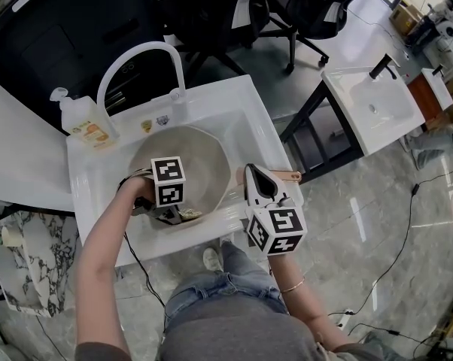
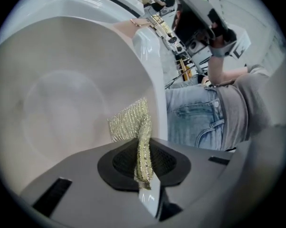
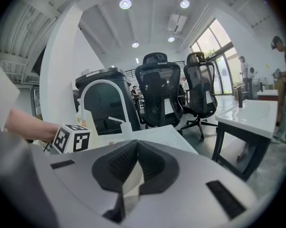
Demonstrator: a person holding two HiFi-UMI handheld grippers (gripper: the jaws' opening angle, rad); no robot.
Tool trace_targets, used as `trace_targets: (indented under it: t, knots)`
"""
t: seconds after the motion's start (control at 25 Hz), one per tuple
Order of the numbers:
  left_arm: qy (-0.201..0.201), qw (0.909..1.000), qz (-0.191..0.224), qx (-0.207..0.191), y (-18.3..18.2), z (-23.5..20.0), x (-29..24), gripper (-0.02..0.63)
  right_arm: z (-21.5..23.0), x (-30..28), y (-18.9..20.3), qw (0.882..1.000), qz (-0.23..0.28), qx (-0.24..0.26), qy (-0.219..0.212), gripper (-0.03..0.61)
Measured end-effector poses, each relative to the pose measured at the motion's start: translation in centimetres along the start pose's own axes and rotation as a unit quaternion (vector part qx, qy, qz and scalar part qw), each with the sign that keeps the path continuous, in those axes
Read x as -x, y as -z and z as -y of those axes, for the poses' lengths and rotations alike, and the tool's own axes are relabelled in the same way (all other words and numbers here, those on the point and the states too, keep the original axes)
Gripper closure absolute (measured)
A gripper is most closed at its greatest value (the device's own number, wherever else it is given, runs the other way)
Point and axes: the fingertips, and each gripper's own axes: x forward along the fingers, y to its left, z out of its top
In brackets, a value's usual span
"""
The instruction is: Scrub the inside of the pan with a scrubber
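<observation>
Pan sits in the white sink under the faucet, with its wooden pan handle pointing toward the person's right. The gold mesh scrubber is inside the pan, against the near wall, pinched at one end so the free end fans out onto the pale inner surface and more cloth meets metal.

Left gripper is clamped on the scrubber and reaches down into the bowl from the near-left side. From the head view, the right gripper sits over the handle with the wood poking out past it. Its own view shows the jaws drawn in on a pale strip, so I read it as gripping the handle, probably to stop the pan sliding or spinning under the scrubbing.

Judgement: mid-scrub, working the near side, with the far wall and base still to cover. A soap bottle stands on the sink's back-left corner, well clear of both grippers.
</observation>
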Motion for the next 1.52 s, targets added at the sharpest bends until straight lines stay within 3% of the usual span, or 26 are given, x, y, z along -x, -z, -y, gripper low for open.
trace_targets:
  t: [0.4, 0.72, 1.0, 1.28, 1.36, 1.52]
  knots:
    - [0.063, 0.9921, 0.108, -0.012, -4.1, 1.5, 0.9, 0.554, 1.2, -0.2, 0.2, 1.0, -0.006, -0.004, -0.001, 0.568]
    - [0.099, 0.9673, 0.234, 0.004, -8.0, 1.6, 2.2, 0.554, 1.0, -1.0, 0.0, 1.0, -0.011, -0.001, -0.012, 0.568]
    - [0.112, 0.9335, 0.339, 0.034, -11.6, 0.6, 3.7, 0.552, 1.3, -1.6, -0.2, 1.0, -0.016, 0.002, -0.016, 0.568]
    - [0.119, 0.8877, 0.437, 0.083, -14.3, -1.1, 5.9, 0.552, 1.2, -2.5, -0.3, 1.0, -0.021, 0.005, -0.021, 0.568]
    - [0.124, 0.8687, 0.468, 0.102, -14.8, -1.6, 6.8, 0.552, 1.1, -2.8, -0.3, 0.999, -0.022, 0.006, -0.023, 0.568]
    - [0.124, 0.8217, 0.537, 0.145, -15.1, -2.8, 8.8, 0.552, 0.8, -3.5, -0.4, 0.999, -0.023, 0.008, -0.029, 0.568]
